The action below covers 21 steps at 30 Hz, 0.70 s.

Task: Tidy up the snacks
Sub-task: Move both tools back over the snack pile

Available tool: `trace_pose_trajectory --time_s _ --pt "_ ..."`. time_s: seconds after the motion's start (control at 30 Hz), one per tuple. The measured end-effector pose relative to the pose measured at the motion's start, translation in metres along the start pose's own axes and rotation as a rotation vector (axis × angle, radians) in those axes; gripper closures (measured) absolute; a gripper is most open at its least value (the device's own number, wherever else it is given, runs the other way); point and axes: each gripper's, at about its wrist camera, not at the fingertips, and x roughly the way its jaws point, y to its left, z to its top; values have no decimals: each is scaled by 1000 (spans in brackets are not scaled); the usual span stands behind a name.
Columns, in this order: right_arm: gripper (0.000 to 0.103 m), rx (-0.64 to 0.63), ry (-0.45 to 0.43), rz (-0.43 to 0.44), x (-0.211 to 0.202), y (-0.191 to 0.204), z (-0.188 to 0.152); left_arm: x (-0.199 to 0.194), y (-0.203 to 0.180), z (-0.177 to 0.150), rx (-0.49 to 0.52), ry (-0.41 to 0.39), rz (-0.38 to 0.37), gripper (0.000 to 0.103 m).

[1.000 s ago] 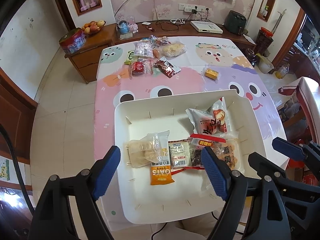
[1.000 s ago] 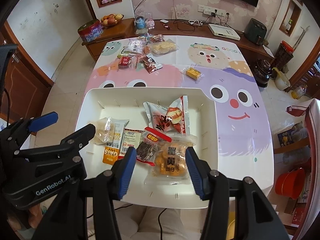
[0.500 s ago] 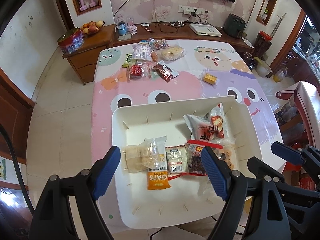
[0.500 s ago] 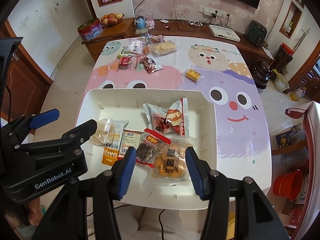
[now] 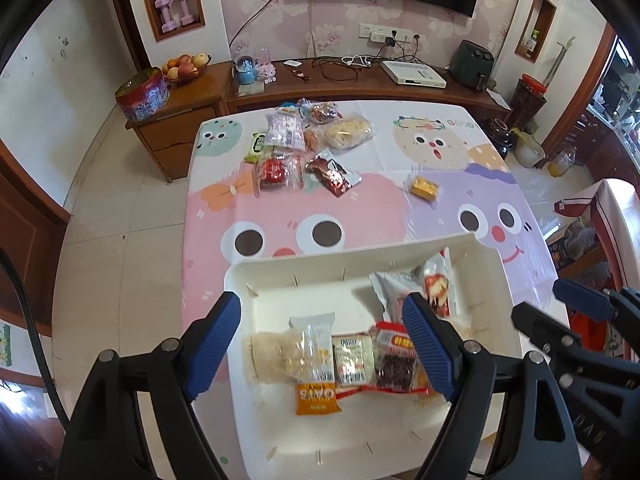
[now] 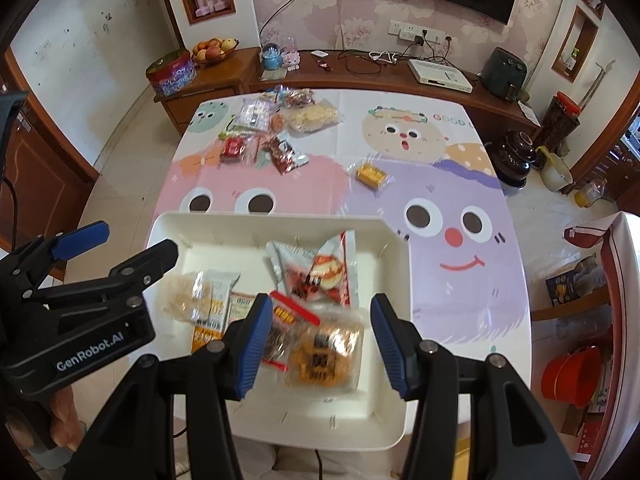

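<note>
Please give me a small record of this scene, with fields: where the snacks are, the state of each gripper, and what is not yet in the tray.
tray: white tray at the near table edge
snacks in tray: several packets, among them an orange packet and a yolk pastry pack
snacks outside tray: pile of packets at the far end; yellow snack lying alone
left gripper: open, holding nothing
right gripper: open, holding nothing

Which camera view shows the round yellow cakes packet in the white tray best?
The right wrist view: the cakes packet lies whole, though blurred, between its fingers. In the left wrist view its gripper finger hides nearly all of it.
</note>
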Motion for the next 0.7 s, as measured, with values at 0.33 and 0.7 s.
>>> trace_pose_trajectory --time_s 0.33,0.7 --pt "51 -24 -41 4 17 -30 66 23 1 71 -43 10 -22 21" --pt "51 -35 26 72 97 -76 151 113 -4 158 -123 102 -51 21"
